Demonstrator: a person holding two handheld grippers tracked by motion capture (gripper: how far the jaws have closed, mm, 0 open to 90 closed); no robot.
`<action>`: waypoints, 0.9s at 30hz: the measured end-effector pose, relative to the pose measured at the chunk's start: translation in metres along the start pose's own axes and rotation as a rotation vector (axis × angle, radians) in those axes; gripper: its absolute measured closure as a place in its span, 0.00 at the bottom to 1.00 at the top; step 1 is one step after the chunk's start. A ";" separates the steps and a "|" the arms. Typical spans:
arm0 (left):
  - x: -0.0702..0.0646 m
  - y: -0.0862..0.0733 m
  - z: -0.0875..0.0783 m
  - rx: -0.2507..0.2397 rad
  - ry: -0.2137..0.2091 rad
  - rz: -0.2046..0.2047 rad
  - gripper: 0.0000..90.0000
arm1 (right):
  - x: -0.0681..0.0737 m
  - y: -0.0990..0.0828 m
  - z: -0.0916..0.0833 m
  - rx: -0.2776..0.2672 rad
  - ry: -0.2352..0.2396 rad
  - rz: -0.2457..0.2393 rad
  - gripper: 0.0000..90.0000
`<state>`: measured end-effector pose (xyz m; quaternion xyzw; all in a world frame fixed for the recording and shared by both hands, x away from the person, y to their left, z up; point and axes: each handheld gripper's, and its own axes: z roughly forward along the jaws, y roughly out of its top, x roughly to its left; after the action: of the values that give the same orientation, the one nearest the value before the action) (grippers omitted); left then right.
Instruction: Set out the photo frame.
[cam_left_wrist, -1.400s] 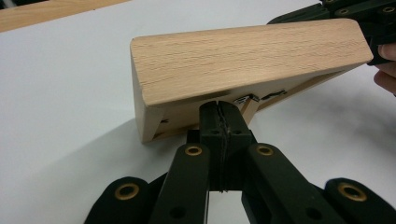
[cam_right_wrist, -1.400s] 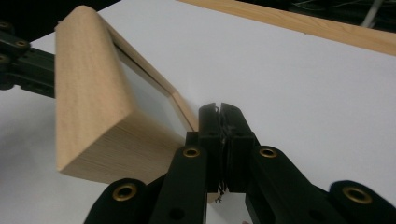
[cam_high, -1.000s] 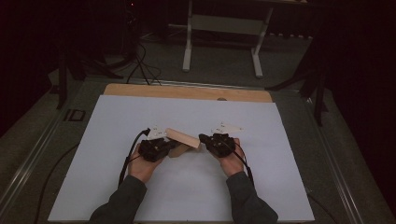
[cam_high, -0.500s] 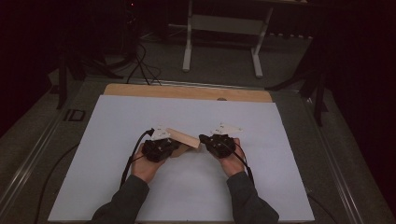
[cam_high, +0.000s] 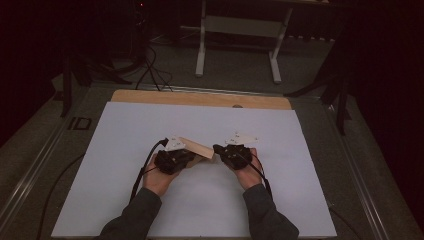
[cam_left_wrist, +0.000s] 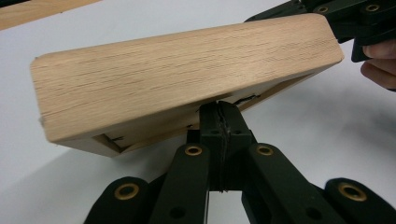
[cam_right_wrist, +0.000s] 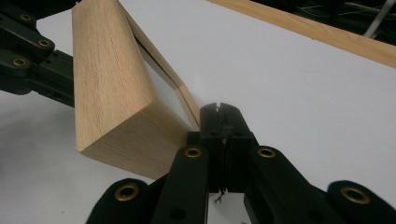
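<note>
A wooden box (cam_high: 199, 149) of pale, open-grained timber is held between the two grippers near the middle of the white tabletop (cam_high: 125, 145). It is tilted, not resting flat. In the high view it sits just in front of the person's hands, spanning the gap between them.

Left gripper (cam_high: 186, 157): jaws closed together. In the left gripper view the left gripper (cam_left_wrist: 219, 119) meets the lower edge of the box (cam_left_wrist: 187, 74), where a thin rim or lip runs along the underside. The pads appear pressed tight on that rim; how much of the rim lies between them cannot be told, as the jaw tips hide it. The broad wooden face of the box stands above the jaws, slanting up toward the right.

Right gripper (cam_high: 220, 150): jaws likewise closed together. In the right gripper view the right gripper (cam_right_wrist: 220, 119) sits at the near lower corner of the box (cam_right_wrist: 109, 84), against the thin framed edge of its open or recessed side. Contact with the edge is evident; whether the edge lies between the pads cannot be told with certainty.

Each gripper view also shows the opposite gripper's black linkage at the far end of the box. The person's hands and dark sleeves (cam_high: 135, 215) enter from the near edge of the tabletop. A wooden strip (cam_high: 200, 98) borders the far edge of the white surface, well apart from the box. A pale frame stand (cam_high: 240, 25) is on the floor beyond.
</note>
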<state>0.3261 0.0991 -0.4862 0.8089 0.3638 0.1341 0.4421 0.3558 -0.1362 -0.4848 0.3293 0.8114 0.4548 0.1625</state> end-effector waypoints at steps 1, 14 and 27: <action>0.000 0.000 0.000 0.002 -0.002 0.000 1.00 | 0.000 0.000 0.000 0.000 -0.001 -0.002 0.99; -0.003 0.000 0.006 0.017 0.000 0.015 0.99 | 0.003 0.000 -0.001 0.007 -0.008 -0.030 0.99; -0.002 0.000 0.006 0.029 0.009 0.013 0.99 | 0.007 0.000 0.000 0.008 0.038 -0.043 0.99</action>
<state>0.3279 0.0940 -0.4899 0.8169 0.3622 0.1355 0.4280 0.3509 -0.1318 -0.4844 0.3035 0.8232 0.4540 0.1554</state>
